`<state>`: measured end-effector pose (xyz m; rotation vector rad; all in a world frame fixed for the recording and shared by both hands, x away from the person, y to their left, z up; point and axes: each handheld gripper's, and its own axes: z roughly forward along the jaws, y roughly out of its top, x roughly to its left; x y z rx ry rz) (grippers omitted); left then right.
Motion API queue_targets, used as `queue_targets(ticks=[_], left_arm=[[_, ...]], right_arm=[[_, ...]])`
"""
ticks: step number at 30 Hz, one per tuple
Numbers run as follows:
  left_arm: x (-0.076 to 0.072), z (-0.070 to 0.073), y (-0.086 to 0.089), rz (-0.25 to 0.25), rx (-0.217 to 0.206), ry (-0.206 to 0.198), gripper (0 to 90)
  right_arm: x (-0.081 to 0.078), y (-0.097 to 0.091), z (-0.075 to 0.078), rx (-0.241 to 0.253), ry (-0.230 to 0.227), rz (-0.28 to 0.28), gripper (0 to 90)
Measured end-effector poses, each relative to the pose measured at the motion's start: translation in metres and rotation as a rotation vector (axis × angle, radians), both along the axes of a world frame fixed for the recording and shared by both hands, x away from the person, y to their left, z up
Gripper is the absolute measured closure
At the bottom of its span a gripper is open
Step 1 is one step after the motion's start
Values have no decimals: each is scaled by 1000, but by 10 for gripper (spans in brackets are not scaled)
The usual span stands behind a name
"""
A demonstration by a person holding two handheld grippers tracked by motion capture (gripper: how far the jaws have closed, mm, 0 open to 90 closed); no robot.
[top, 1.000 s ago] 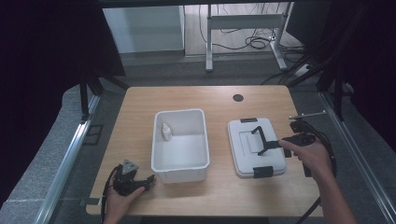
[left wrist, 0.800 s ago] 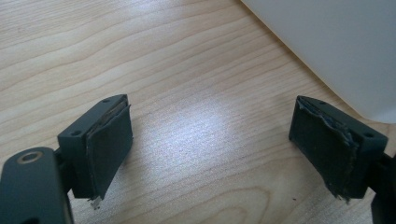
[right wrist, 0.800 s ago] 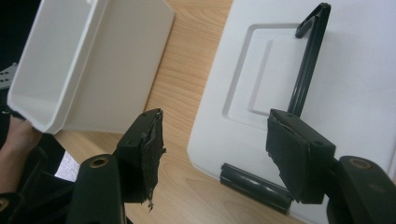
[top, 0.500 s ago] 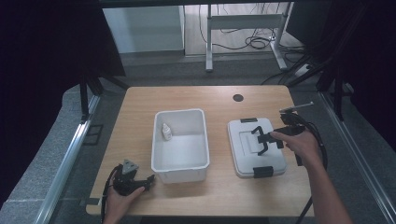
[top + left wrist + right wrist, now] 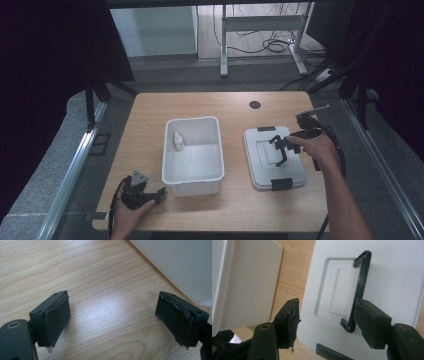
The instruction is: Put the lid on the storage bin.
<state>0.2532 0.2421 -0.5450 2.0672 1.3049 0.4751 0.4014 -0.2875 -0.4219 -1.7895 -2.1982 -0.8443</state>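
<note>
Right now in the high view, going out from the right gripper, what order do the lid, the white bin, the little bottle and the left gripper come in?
From the right gripper:
1. Lid, directly beneath its jaws.
2. White bin, at mid-table.
3. Little bottle, at the bin's far-left inside.
4. Left gripper, near the front-left edge.

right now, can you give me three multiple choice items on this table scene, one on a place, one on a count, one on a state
1. Where does the small bottle stand?
A. inside the white bin, near its left wall
B. on the lid
C. on the bare table

2. How many black latches show on the lid?
A. none
B. two
C. four

3. How are the jaws of the right gripper?
A. shut on the bottle
B. shut on nothing
C. open beside the lid's black handle

Answers:
1 A, the high view shows it within the bin's walls.
2 B, one sits at the far edge and one at the near edge.
3 C, the right gripper view shows a wide gap between the pads, with the handle by one of them.
</note>
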Motion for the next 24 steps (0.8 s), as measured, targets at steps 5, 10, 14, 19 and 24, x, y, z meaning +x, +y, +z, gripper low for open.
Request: queue_targets(ticks=[5, 10, 14, 19, 24], left_arm=[[0, 0, 0, 0, -1, 0, 122], [0, 0, 0, 0, -1, 0, 121], [0, 0, 0, 0, -1, 0, 122], [1, 0, 0, 0, -1, 0, 121], [1, 0, 0, 0, -1, 0, 121]], right_arm=[[11, -5, -9, -38, 25, -8, 368], [16, -6, -17, -49, 47, -13, 368], [18, -7, -19, -59, 55, -17, 369], [21, -7, -22, -59, 60, -26, 373], [25, -5, -28, -72, 76, -16, 380]])
